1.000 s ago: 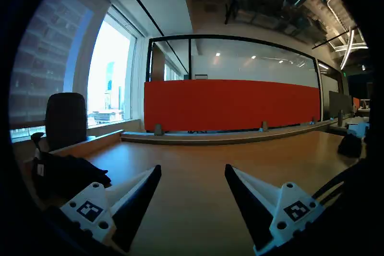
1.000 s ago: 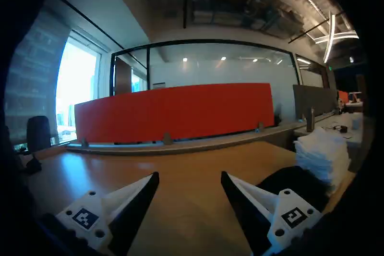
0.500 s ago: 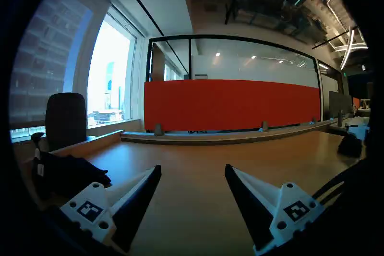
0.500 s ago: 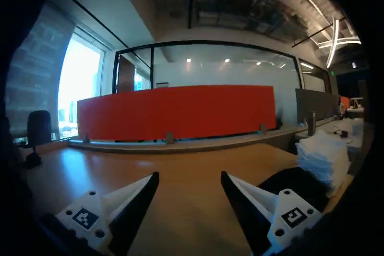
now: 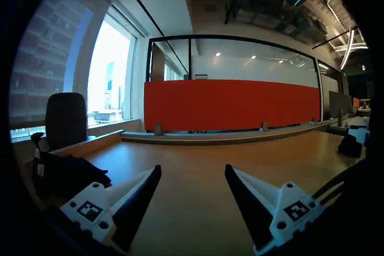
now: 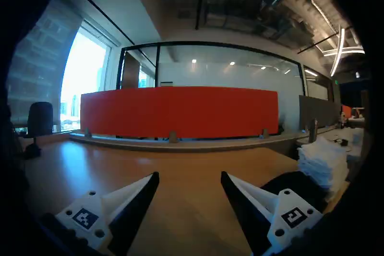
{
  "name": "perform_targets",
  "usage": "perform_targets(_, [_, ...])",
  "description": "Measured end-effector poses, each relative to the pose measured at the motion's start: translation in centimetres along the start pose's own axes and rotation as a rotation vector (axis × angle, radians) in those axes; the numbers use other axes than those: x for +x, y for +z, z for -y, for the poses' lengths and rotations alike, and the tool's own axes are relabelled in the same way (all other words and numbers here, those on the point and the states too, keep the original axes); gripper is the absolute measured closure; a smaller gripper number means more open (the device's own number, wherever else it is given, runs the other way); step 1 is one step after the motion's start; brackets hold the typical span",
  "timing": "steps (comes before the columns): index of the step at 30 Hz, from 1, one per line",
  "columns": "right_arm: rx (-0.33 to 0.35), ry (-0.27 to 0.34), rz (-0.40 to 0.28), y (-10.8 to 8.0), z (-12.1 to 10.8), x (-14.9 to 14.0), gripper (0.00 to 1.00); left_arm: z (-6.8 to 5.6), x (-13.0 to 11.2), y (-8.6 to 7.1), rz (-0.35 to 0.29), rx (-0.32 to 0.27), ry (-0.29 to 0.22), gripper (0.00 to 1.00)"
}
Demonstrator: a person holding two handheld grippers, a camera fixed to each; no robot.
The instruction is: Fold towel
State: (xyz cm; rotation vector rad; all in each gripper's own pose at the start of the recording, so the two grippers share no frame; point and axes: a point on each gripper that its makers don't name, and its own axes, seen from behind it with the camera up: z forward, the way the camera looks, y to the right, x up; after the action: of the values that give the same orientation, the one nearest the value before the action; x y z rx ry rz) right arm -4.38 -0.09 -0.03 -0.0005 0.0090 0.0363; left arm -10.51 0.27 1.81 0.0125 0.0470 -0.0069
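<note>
Beside desk (image 6: 192, 162) edge, towels (image 6: 322, 164) stacked.

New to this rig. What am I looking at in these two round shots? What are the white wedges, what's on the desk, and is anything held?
There is no robot here. A person holds a two-finger gripper in each hand, and a fisheye camera rides on each one, looking forward along it. The white wedges with square markers are the fingers.

In the left gripper view, the left gripper is open above the wooden desk and holds nothing. A dark bundle lies on the left.

In the right gripper view, the right gripper is also open and empty. A stack of folded white towels sits on the right, with a black heap beside it.

An orange divider panel stands along the desk's far side.
</note>
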Motion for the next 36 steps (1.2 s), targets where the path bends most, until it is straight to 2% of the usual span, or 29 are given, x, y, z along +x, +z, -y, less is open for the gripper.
perform_targets(36, [0.011, 0.001, 0.002, -0.09, 0.27, 0.12, 0.01, 0.02, -0.05, 0.0, 0.0, 0.0, 0.0, 0.02])
